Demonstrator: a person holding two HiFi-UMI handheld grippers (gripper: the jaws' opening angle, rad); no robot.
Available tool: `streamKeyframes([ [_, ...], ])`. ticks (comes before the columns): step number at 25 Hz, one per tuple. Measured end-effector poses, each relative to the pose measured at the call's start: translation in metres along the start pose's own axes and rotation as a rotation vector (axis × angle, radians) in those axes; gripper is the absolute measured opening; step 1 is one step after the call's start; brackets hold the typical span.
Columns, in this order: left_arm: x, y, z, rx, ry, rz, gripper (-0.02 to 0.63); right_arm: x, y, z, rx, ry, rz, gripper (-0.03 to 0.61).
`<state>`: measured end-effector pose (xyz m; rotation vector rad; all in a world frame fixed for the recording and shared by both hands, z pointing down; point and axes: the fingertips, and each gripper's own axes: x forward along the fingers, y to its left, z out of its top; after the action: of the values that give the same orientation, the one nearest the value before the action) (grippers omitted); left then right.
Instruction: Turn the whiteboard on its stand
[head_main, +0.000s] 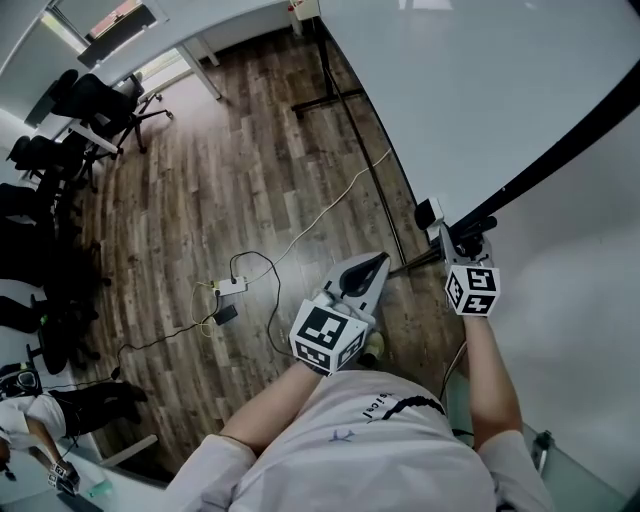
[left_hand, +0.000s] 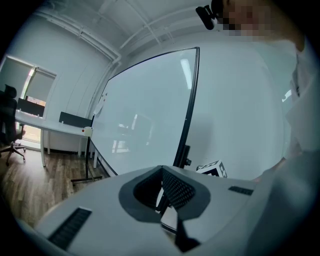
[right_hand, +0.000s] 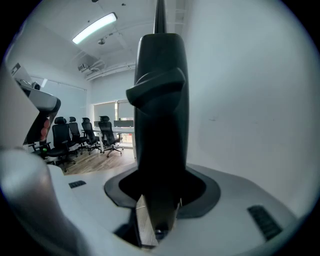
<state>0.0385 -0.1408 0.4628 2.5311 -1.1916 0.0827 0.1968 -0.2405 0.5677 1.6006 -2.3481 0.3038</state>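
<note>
The big whiteboard (head_main: 480, 90) on its black stand (head_main: 378, 190) fills the upper right of the head view, its black frame edge running diagonally down to my right gripper (head_main: 467, 240). That gripper is shut on the frame edge (right_hand: 160, 100), which stands as a dark bar between its jaws (right_hand: 159, 175). My left gripper (head_main: 372, 265) hangs a little left of the board's lower corner, touching nothing. Its jaws (left_hand: 161, 172) are shut and hold nothing. In the left gripper view the whiteboard (left_hand: 145, 110) stands edge-on ahead, with the right gripper's marker cube (left_hand: 212, 169) below it.
A power strip with cables (head_main: 230, 285) lies on the wooden floor left of the stand. Black office chairs (head_main: 100, 105) and a long desk (left_hand: 50, 127) stand along the far side. Another person (head_main: 30, 420) is at the lower left. A white wall lies behind the board.
</note>
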Motion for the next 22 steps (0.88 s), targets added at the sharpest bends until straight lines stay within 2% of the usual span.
streamKeyframes([
  [11, -0.049, -0.052, -0.019, -0.006, -0.009, 0.072, 0.011, -0.06, -0.001, -0.021, -0.004, 0.01, 0.005, 0.178],
  [22, -0.078, -0.081, -0.038, 0.018, 0.0, -0.004, 0.011, -0.1, -0.007, -0.047, 0.004, 0.0, -0.014, 0.178],
])
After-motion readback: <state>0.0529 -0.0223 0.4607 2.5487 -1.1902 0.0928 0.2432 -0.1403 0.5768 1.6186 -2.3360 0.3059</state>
